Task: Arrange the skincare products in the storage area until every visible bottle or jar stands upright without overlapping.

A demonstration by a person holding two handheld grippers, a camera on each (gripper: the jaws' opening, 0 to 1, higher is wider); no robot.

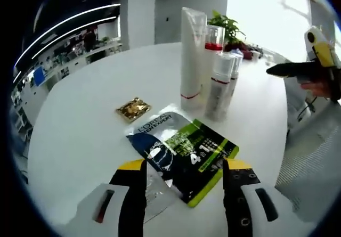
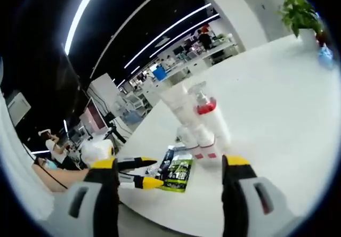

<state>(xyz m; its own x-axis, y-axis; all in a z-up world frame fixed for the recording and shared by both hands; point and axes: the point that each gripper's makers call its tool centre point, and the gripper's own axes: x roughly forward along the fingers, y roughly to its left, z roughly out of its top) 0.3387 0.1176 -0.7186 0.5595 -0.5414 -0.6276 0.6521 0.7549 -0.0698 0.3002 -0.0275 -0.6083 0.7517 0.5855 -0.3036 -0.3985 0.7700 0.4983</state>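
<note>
A cluster of skincare containers stands upright on the white round table (image 1: 80, 136). In the left gripper view the tall white tube (image 1: 191, 53) with a red band near its base is nearest the middle of the table. Behind it stands a clear pump bottle (image 1: 214, 42) with a red band, and just to the right of the tube are two white spray bottles (image 1: 219, 88) packed close together, each with a red stripe. The tube covers part of the pump bottle, and the front spray bottle hides much of the one behind, so whether any of them touch cannot be told. The labels are too small to read.

In front of the cluster a dark sachet (image 1: 186, 154) with green edging and white lettering lies flat on the table, and its near end overlaps a clear plastic wrapper (image 1: 157, 191). A small gold packet (image 1: 133, 108) lies flat to the left, apart from the sachet.

The left gripper (image 1: 184, 168) hovers low over the near end of the sachet, its yellow-tipped jaws spread wide to either side and gripping nothing. Whether they touch the sachet cannot be told.

In the right gripper view the same cluster is blurred: the pump bottle (image 2: 205, 109) with its red collar is the clearest. The right gripper (image 2: 170, 165) hangs well short of the bottles with its jaws wide apart and empty.

A potted plant (image 1: 229, 29) stands at the far edge of the table.
</note>
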